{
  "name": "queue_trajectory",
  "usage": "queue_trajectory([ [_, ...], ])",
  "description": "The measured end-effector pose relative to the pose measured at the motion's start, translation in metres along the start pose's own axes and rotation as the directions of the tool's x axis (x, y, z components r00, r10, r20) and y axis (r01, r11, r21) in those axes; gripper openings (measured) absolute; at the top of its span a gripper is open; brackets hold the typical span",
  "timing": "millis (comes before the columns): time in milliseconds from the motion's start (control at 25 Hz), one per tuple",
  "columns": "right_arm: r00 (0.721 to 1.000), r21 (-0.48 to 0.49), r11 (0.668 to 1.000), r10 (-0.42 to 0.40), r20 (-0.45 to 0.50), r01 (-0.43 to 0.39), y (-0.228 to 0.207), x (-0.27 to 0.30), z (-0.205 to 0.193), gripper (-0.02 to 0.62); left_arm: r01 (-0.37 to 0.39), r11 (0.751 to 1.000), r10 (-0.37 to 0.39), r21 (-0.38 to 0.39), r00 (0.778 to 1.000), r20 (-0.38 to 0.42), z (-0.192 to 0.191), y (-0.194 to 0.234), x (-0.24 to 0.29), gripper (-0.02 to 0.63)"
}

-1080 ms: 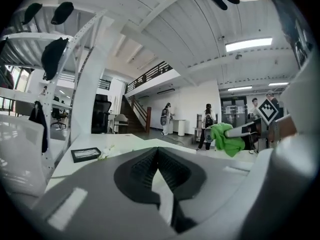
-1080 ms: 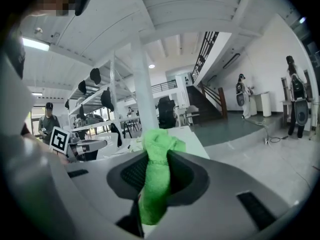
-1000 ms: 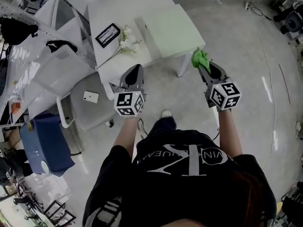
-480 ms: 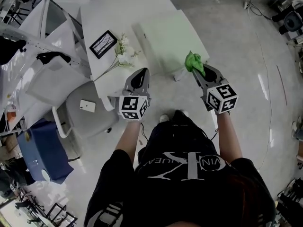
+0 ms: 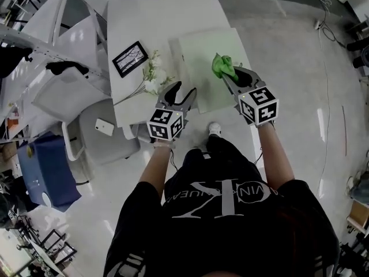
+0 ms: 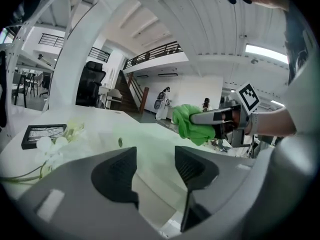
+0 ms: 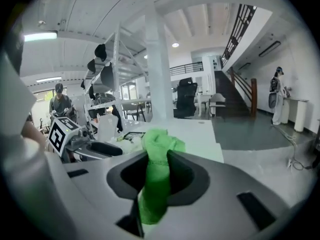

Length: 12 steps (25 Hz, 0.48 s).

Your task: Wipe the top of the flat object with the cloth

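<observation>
A pale green flat board [image 5: 199, 51] lies on the white table [image 5: 150, 16], near its front edge. My right gripper [image 5: 226, 74] is shut on a bright green cloth [image 5: 221, 66] and holds it over the board's right part. In the right gripper view the cloth [image 7: 156, 181] fills the gap between the jaws. My left gripper [image 5: 183, 92] hovers at the board's near left corner. Its jaws have just been opening and hold nothing; the left gripper view shows the board [image 6: 145, 146] through the gap, and the cloth [image 6: 192, 124] to the right.
A black picture frame [image 5: 130, 58] and white flowers [image 5: 153, 79] lie on the table left of the board. Left of the table stand a grey chair [image 5: 109, 137] with a phone [image 5: 104, 126] on its seat, and a blue bin [image 5: 43, 172].
Both grippers have moved forward from in front of the table to over the board's near edge. The left jaws went from shut to open. The cloth stays in the right gripper.
</observation>
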State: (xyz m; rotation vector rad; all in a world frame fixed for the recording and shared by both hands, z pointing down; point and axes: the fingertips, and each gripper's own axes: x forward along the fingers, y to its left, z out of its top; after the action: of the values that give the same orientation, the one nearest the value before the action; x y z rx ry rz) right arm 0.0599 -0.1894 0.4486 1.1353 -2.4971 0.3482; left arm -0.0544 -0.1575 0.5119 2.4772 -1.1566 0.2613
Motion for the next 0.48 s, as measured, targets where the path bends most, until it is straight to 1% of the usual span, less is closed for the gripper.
queue_trajectory([
  [160, 0.998, -0.047, 0.997, 0.053, -0.042, -0.055, -0.018, 0.039, 0.014, 0.078, -0.074, 0.993, 0.073, -0.096, 0.997, -0.018, 0.005, 0.025, 0.029, 0.227],
  [240, 0.994, -0.068, 0.993, 0.094, -0.049, -0.097, -0.020, 0.056, 0.018, 0.078, -0.105, 0.988, 0.101, -0.115, 0.994, -0.042, -0.001, 0.033, 0.038, 0.227],
  [320, 0.991, -0.098, 0.987, 0.120, -0.064, -0.126, -0.021, 0.072, 0.018, 0.078, -0.119, 0.986, 0.112, -0.118, 0.992, -0.062, -0.006, 0.037, 0.045, 0.227],
  [480, 0.985, -0.189, 0.970, 0.132, -0.110, -0.151, -0.019, 0.106, 0.024, 0.078, -0.121, 0.980, 0.109, -0.155, 0.991, -0.081, -0.010, 0.041, 0.053, 0.224],
])
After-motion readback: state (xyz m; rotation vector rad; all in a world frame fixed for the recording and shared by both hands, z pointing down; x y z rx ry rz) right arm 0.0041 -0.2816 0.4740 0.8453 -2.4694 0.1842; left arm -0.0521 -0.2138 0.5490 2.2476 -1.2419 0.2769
